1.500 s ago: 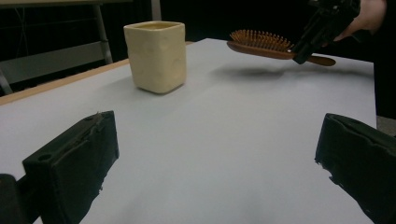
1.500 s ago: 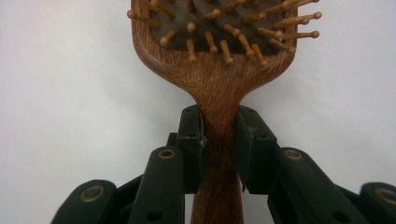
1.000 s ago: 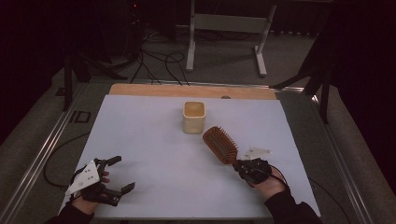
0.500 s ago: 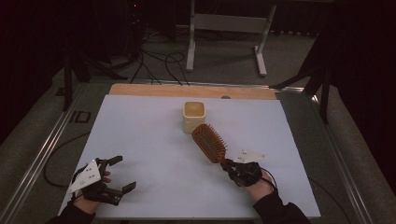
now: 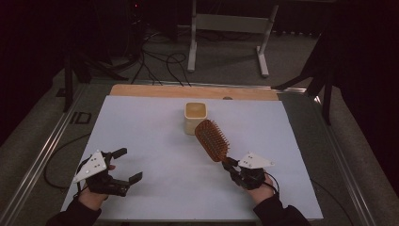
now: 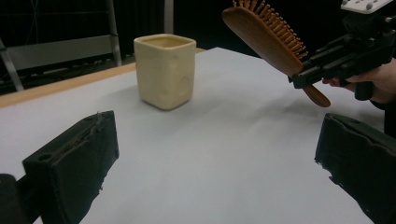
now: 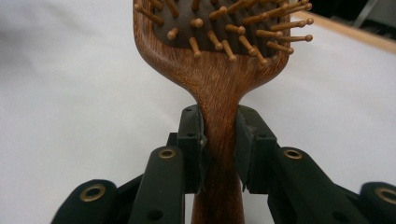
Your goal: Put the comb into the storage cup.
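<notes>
high view overhead facing forward, left gripper view low, sharing the cup [image 5: 195, 117], right gripper view close-up

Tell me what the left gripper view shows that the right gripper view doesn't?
Left gripper view alone: the cream cup standing on the table, a hand with the right gripper clamped on the brush handle, and the left gripper, open with nothing between its jaws. Right gripper view alone: a close look at the two jaws pressed on either side of the handle, just under the head. Both: the wooden hairbrush with its bristles, held above the white table.
</notes>
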### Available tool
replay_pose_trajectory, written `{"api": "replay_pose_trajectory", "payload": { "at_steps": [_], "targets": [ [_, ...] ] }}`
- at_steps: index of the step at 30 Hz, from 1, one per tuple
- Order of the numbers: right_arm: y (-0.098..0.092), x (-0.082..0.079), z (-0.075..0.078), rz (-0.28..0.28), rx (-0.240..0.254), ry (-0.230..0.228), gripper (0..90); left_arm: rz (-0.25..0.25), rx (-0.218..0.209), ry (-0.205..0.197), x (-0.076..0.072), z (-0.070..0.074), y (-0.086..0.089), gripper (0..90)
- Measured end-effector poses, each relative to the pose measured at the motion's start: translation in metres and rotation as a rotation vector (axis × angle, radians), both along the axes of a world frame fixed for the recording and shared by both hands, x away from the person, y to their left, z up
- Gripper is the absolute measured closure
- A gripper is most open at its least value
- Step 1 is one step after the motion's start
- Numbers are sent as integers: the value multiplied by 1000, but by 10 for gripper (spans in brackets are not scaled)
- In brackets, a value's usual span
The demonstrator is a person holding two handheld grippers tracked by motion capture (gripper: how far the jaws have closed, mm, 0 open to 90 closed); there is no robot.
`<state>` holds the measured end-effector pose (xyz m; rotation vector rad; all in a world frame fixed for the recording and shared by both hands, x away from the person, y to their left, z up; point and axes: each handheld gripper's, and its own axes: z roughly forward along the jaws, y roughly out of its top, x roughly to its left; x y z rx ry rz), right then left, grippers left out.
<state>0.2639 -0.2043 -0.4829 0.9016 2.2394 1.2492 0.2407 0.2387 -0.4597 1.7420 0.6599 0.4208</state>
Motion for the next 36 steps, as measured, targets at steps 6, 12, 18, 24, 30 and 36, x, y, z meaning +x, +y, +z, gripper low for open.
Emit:
{"api": "replay_pose_trajectory", "payload": {
  "at_steps": [6, 12, 18, 24, 30, 36],
  "targets": [
    [-1, -2, 2, -8, 18, -26, 731, -16, 39, 5, 7, 17, -20, 1],
    [0, -4, 2, -6, 19, -19, 731, -25, 49, 18, 16, 30, -36, 1],
    [1, -6, 4, -3, 21, -34, 731, -33, 48, 37, 26, 47, -53, 1],
    [0, -6, 6, 9, 49, -23, 733, -36, 16, 51, 39, 60, -74, 1],
    [0, -8, 8, 4, 65, -42, 734, -55, -23, 69, 48, 65, -96, 1],
    [2, -9, 8, -5, 52, -47, 734, -73, -35, 91, 55, 69, -118, 1]
  ]
}}
